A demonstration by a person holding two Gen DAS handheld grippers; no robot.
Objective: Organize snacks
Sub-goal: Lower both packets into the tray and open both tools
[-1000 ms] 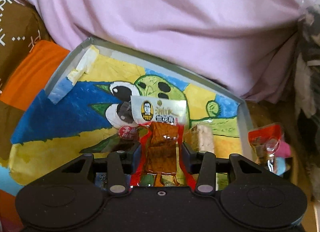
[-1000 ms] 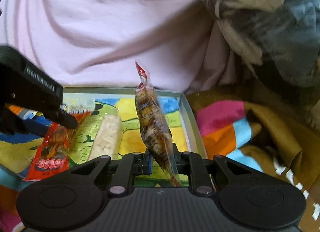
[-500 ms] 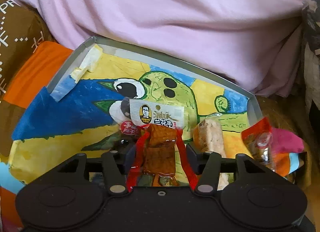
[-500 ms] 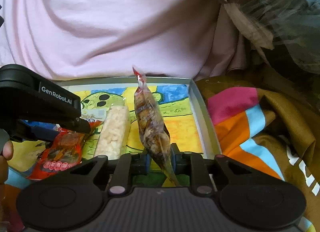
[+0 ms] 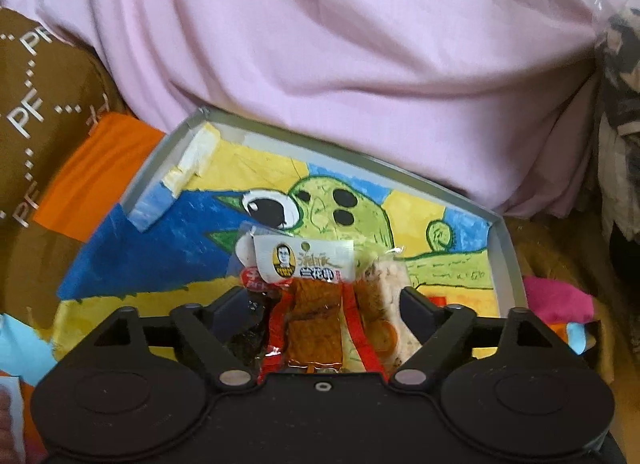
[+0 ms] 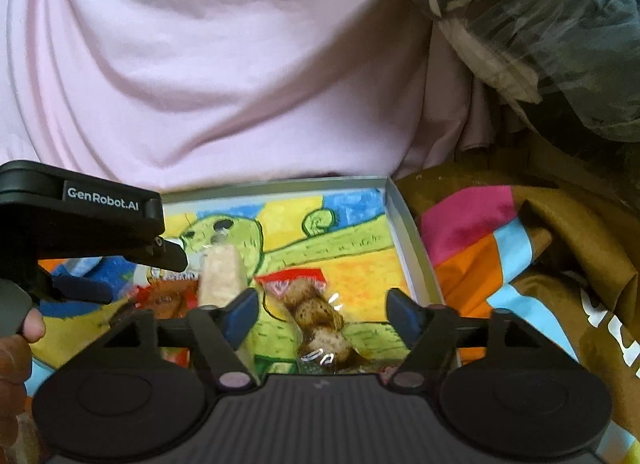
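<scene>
A grey tray (image 5: 507,260) lined with a bright painted sheet lies in front of both grippers. My left gripper (image 5: 326,308) has its jaws opening. A red-edged packet of brown tofu (image 5: 316,316) with a white header lies loose between them, with a gap on each side. A pale rice bar (image 5: 390,288) lies just right of it. My right gripper (image 6: 322,312) is also opening. A clear packet of brown nuts (image 6: 316,316) lies flat on the tray (image 6: 412,240) between its fingers, untouched. The rice bar (image 6: 220,276) and the left gripper's housing (image 6: 80,216) show at the left of that view.
A pink cloth (image 5: 340,64) bulges behind the tray's far rim. A brown, orange and pink patchwork blanket (image 6: 500,248) surrounds the tray. Grey patterned fabric (image 6: 540,24) hangs at the upper right. A hand (image 6: 24,336) holds the left gripper. A small red-labelled packet (image 5: 252,276) lies under the tofu packet's header.
Both grippers have gone from shut to wide open. The nut packet has dropped from standing upright in the right jaws to lying flat in the tray. The tofu packet is let go.
</scene>
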